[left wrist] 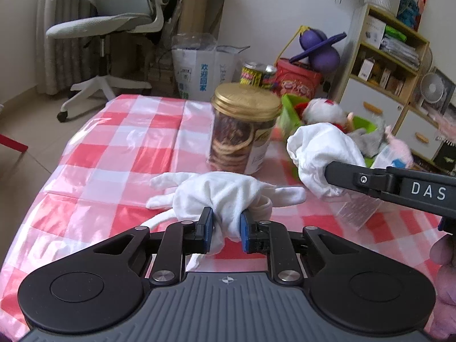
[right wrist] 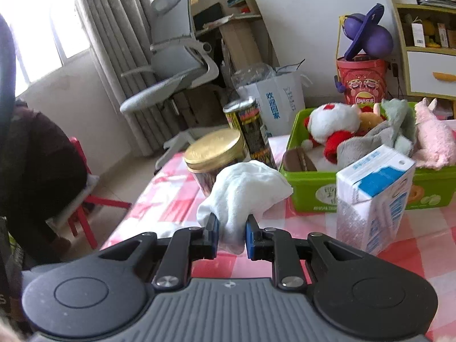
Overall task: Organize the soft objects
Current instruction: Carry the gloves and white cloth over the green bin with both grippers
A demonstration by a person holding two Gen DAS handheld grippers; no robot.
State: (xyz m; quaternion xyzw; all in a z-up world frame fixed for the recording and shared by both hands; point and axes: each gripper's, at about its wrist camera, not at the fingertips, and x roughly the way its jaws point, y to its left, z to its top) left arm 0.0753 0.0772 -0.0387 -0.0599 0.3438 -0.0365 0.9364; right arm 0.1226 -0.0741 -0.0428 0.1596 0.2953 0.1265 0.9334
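Observation:
My left gripper is shut on a white cloth glove that lies on the red-checked tablecloth. My right gripper is shut on a second white glove and holds it above the table; it also shows in the left wrist view, with the right gripper's arm coming in from the right. A green bin behind holds soft toys: a white and red plush, a grey plush and a pink plush.
A gold-lidded cookie jar stands behind the lying glove. A dark can stands beside the jar. A blue-and-white carton stands in front of the bin. An office chair, shelves and a red bucket lie beyond the table.

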